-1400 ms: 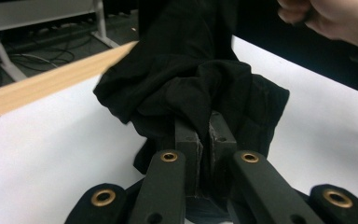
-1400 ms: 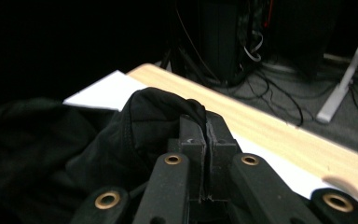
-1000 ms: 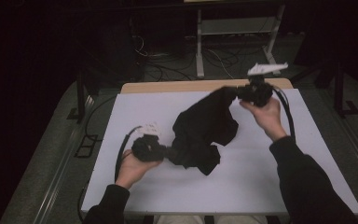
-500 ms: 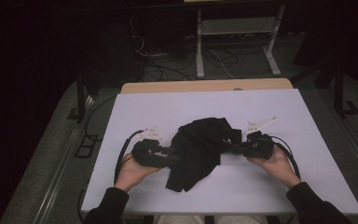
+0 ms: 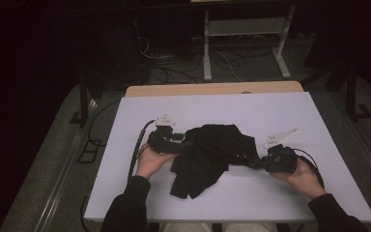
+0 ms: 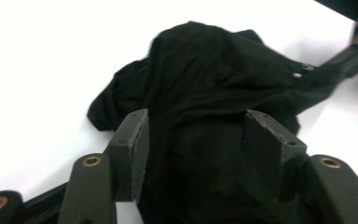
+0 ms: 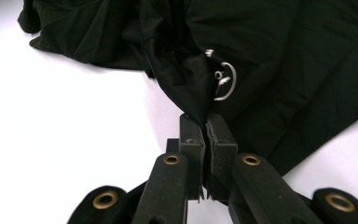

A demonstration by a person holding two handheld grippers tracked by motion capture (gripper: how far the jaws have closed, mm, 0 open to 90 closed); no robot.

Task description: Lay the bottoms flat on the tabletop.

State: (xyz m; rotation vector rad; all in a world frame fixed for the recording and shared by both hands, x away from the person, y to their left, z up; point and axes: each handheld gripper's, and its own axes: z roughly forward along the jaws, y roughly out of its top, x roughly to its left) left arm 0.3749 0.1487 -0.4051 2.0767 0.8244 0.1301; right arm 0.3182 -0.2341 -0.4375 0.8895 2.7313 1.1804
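A black cloth (image 5: 211, 154) lay bunched up in the middle of the white tabletop (image 5: 125, 193). The left gripper (image 5: 176, 141) sat at the cloth's left edge. Its jaws had just been opening and stood about half open, with cloth lying loose between them. The right gripper (image 7: 207, 126) had its jaws pinched tight on a fold at the cloth's right end.

High view: fixed above the person's side, facing forward and down over the white table (image 5: 319, 121).
Left gripper view: rides low, close behind its jaws, facing the black garment (image 6: 214, 84).
Right gripper view: close, along closed jaws.
Shared: garment and tabletop, seen in all three.
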